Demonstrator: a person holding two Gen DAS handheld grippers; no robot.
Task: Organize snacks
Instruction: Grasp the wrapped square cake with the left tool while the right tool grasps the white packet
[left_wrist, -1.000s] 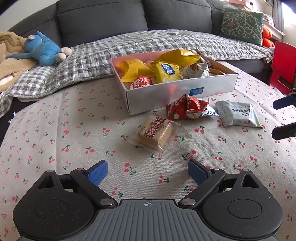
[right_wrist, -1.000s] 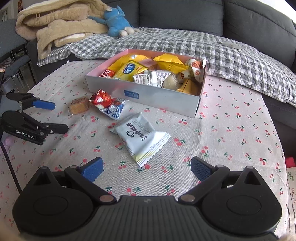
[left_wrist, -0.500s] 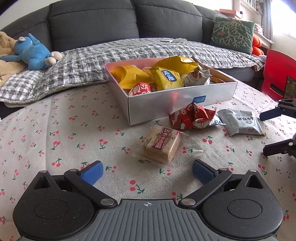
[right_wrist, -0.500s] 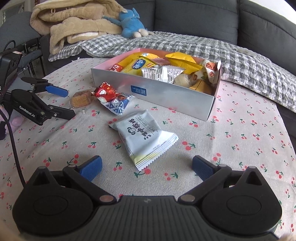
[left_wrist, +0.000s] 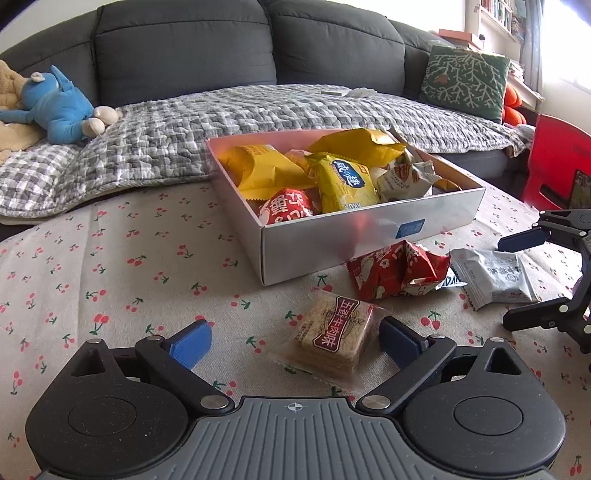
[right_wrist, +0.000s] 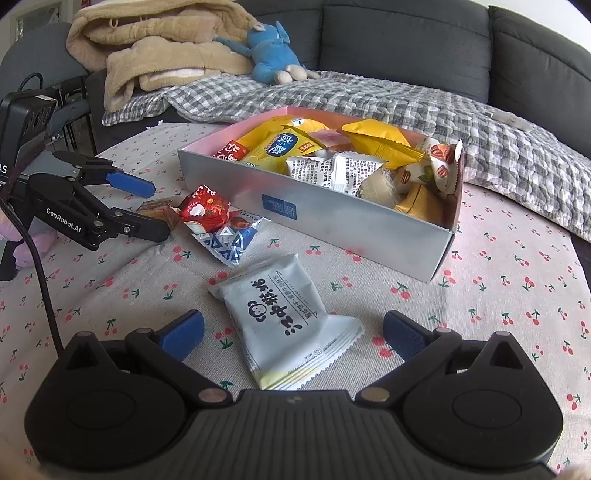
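Table: a round table (left_wrist: 110, 258) under a cherry-print cloth, in front of a grey sofa (left_wrist: 184, 48).

Box: a shallow silver box (left_wrist: 369, 229) sits mid-table, already heaped with yellow, red and white snack packets.

Loose snacks: four remain outside the box, along its near wall: a clear-wrapped biscuit stack (left_wrist: 332, 332), a crumpled red packet (left_wrist: 399, 271), a blue-and-white packet (right_wrist: 229, 240) half under the red one, and a pale grey packet (right_wrist: 284, 317).

What has changed: both grippers have advanced and dipped toward the loose snacks since a second ago. The biscuit stack, then well ahead of the left fingers, now lies between them; the grey packet has likewise come in between the right fingers.

Meaning for the task: by my reading, two pickups are being lined up at once (one packet per hand), each still to be closed on and carried to the box.

Left gripper (left_wrist: 295, 339): jaws wide but easing closed, straddling the biscuit stack. The right-hand pad (left_wrist: 397, 338) looks to be at the wrapper's edge, though contact is hard to confirm. Nothing is gripped yet.

Right gripper (right_wrist: 293, 330): jaws spread wide, clamping nothing, with the grey packet's lower half lying between the pads, untouched.
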